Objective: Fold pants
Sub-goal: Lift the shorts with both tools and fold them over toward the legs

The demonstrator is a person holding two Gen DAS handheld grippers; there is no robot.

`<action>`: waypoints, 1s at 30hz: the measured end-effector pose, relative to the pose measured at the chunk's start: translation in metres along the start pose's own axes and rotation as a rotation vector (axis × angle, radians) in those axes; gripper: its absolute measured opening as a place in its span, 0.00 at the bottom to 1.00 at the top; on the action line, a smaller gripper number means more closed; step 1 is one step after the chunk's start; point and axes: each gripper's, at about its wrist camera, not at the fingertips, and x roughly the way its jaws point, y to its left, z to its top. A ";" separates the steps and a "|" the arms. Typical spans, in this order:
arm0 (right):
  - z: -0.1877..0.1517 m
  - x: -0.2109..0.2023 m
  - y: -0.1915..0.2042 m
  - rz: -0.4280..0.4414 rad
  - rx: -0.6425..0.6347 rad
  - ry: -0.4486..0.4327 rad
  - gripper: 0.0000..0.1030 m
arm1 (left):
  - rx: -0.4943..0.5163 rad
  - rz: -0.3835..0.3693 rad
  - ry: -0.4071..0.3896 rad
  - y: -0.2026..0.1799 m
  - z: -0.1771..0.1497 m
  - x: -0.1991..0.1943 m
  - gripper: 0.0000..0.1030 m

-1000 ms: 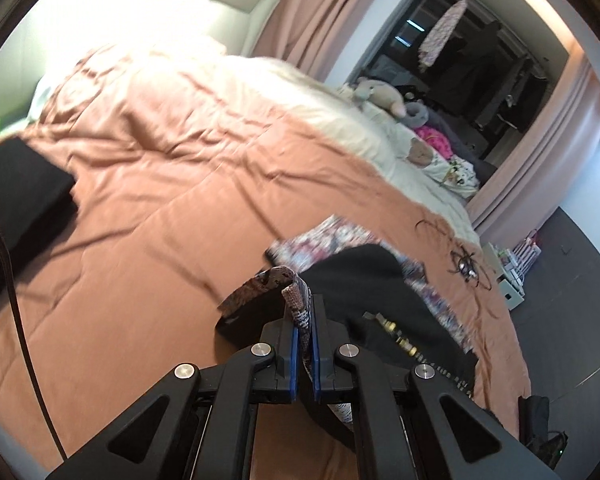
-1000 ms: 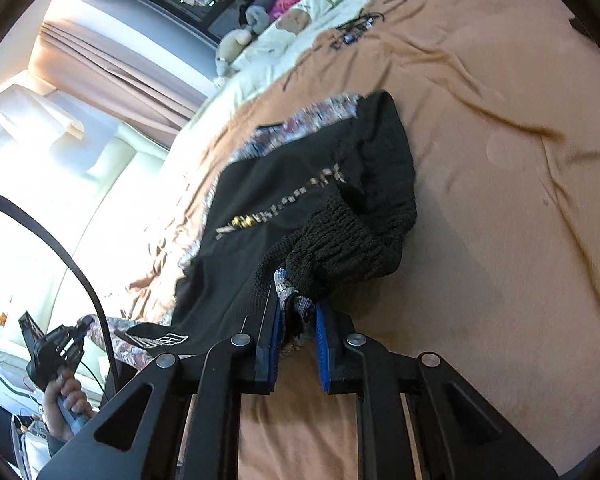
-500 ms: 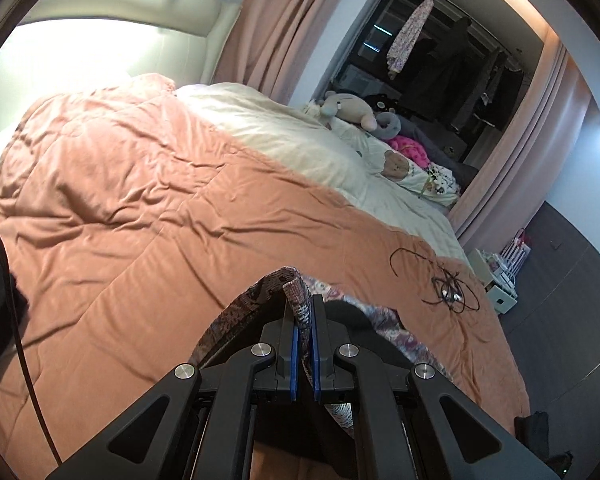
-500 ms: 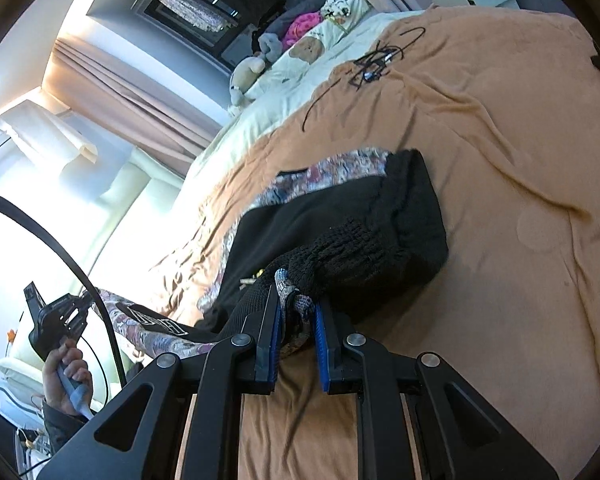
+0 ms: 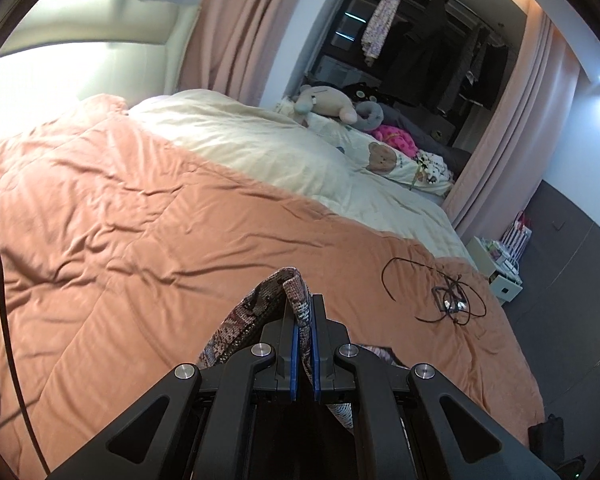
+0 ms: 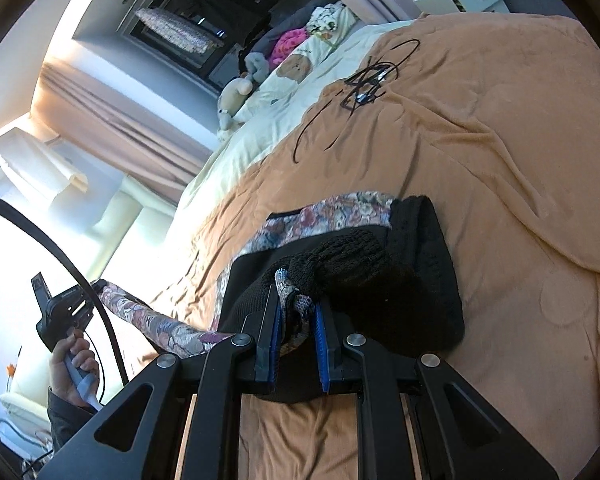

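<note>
My left hand-held gripper (image 5: 305, 326) is clamped tight on a folded edge of the pants (image 5: 260, 312), the patterned knit fabric pinched flat between its blue pads with a loop of cloth standing up just ahead of the fingertips. My right hand-held gripper (image 6: 296, 316) is closed on a thicker bunch of the same pants (image 6: 340, 272), patterned cloth wedged between the pads and a lump of black ribbed knit bulging just beyond them. From the right gripper the garment runs out both ways: a patterned band stretches off to its left toward the other gripper, lifted off the bed, while the black body with its patterned border lies ahead on the orange duvet (image 6: 500, 160). I judge this fabric soft, limp and light, slightly stretchy, so it will sag and slide unless held taut between both grips; the thick elastic-looking band is the firmest place to hold. Well ahead of both grippers a tangle of black cable (image 5: 448, 300) lies on the duvet, clear of the pants.
</note>
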 end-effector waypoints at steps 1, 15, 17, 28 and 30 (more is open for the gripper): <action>0.002 0.002 -0.001 -0.003 0.006 -0.002 0.11 | 0.006 -0.001 0.004 -0.002 0.003 0.007 0.05; 0.035 0.061 -0.020 -0.022 0.080 0.006 0.11 | 0.049 0.034 0.087 -0.017 0.015 0.129 0.05; 0.038 0.066 -0.025 -0.028 0.088 0.006 0.11 | 0.050 0.042 0.099 -0.018 0.013 0.146 0.05; 0.046 0.087 -0.042 -0.061 0.142 -0.020 0.14 | 0.094 0.079 0.168 -0.029 -0.003 0.227 0.05; 0.045 0.087 -0.041 -0.085 0.154 -0.019 0.17 | 0.112 0.104 0.200 -0.034 -0.007 0.243 0.06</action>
